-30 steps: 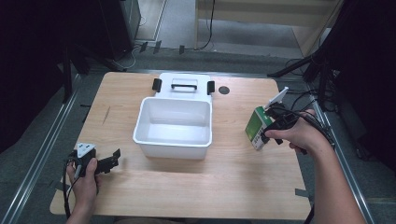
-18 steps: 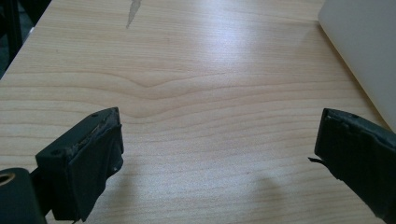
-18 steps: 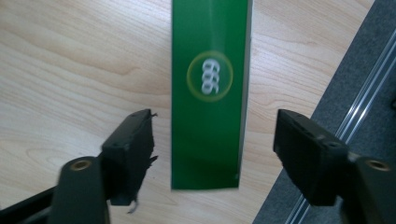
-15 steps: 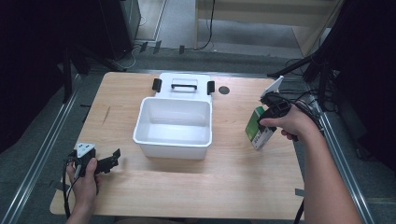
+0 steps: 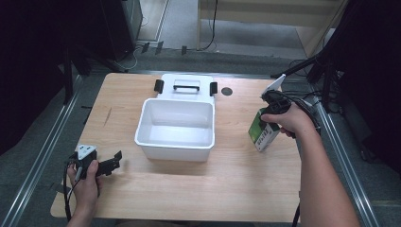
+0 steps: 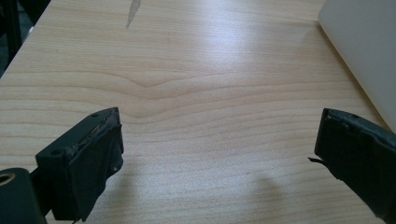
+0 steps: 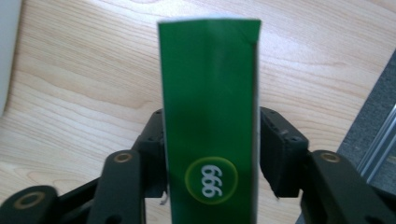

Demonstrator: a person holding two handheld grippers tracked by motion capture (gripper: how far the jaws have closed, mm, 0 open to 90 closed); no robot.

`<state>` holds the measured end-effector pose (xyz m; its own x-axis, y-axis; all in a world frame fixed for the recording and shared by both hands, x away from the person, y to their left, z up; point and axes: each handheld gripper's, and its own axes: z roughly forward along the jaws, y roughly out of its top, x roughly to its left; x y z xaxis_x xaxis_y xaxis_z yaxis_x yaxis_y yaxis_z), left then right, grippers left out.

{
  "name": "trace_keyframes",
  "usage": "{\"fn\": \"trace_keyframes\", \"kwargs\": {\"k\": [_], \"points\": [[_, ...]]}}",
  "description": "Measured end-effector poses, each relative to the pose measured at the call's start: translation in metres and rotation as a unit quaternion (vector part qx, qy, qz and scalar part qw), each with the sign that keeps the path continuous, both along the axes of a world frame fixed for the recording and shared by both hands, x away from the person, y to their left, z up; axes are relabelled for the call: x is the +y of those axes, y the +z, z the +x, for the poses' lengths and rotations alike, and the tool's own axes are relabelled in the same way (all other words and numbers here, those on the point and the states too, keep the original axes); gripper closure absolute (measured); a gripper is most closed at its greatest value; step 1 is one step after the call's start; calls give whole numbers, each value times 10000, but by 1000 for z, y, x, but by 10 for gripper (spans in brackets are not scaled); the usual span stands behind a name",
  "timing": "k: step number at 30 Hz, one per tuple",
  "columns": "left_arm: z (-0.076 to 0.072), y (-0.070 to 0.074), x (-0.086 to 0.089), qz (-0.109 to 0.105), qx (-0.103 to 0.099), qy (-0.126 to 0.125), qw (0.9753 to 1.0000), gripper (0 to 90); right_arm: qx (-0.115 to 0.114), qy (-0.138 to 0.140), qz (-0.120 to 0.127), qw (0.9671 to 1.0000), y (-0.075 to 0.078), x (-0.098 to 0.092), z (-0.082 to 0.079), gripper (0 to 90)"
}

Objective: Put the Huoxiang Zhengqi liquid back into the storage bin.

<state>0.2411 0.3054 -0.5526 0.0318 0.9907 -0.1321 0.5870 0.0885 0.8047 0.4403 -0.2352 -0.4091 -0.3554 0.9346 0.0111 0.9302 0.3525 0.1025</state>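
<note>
While pinching the green box (image 7: 209,116), right gripper (image 7: 211,154); left gripper (image 6: 219,158) spread, seemingly just above table (image 6: 196,70).

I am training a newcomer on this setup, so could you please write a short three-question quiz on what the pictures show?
1. True or false: the right claw is shut on the green box.
2. What lies between the jaws of the left claw? A) a lid B) nothing but bare table C) a cable
3. Fill in: the white tub stands with its open side facing ____.

Key: 1 true. 2 B; its jaws stand wide apart over the wooden table. 3 up; the lid with its handle lies just behind it.
</note>
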Motion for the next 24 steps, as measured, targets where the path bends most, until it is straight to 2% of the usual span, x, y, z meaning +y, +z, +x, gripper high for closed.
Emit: {"fn": "trace_keyframes", "kwargs": {"k": [1, 3, 5, 7, 8, 9, 10, 11, 12, 13, 15, 16, 19, 20, 21, 22, 23, 24], "points": [[0, 0, 0, 3, 1, 0, 10000, 21, -49, 61, 26, 10000, 0, 1, 0, 604], [0, 0, 0, 7, 0, 3, 10000, 21, -75, 90, 52, 9999, 2, 1, 1, 636], [0, 0, 0, 17, -3, -1, 10000, 21, -73, 99, 61, 9999, 3, 1, 1, 640], [0, 0, 0, 14, -7, 4, 10000, 21, -114, 302, 50, 9995, 4, 2, -1, 647], [0, 0, 0, 15, -7, 3, 10000, 21, -114, 302, 50, 9995, 4, 2, -1, 647], [0, 0, 0, 11, -4, -1, 10000, 21, -237, 467, 34, 9986, 8, 2, -2, 649], [0, 0, 0, 11, -2, 0, 10000, 21, -237, 467, 34, 9986, 8, 2, -2, 649], [0, 0, 0, 11, -1, 1, 10000, 21, -401, 770, -11, 9962, 14, 3, -5, 650], [0, 0, 0, 12, -1, 2, 10000, 21, -401, 770, -11, 9962, 14, 3, -5, 650], [0, 0, 0, 11, -1, 4, 10000, 21, -469, 952, -48, 9943, 17, 5, -6, 650], [0, 0, 0, 17, 2, 11, 10000, 21, -629, 1371, -82, 9885, 26, 9, -11, 650], [0, 0, 0, 17, 2, 11, 10000, 21, -629, 1371, -82, 9885, 26, 9, -11, 650], [0, 0, 0, 18, 4, 17, 10000, 21, -753, 1962, -102, 9776, 36, 17, -18, 650], [0, 0, 0, 15, 1, 22, 10000, 21, -795, 2196, -103, 9723, 39, 21, -21, 650], [0, 0, 0, 21, 4, 20, 10000, 21, -826, 2312, -108, 9693, 42, 23, -22, 649], [0, 0, 0, 15, -6, 31, 10000, 21, -857, 2585, -129, 9621, 49, 29, -26, 649], [0, 0, 0, 15, -6, 31, 10000, 21, -877, 2677, -121, 9594, 51, 30, -28, 650], [0, 0, 0, 33, -7, 23, 10000, 21, -877, 2677, -121, 9594, 51, 30, -28, 650]]}}
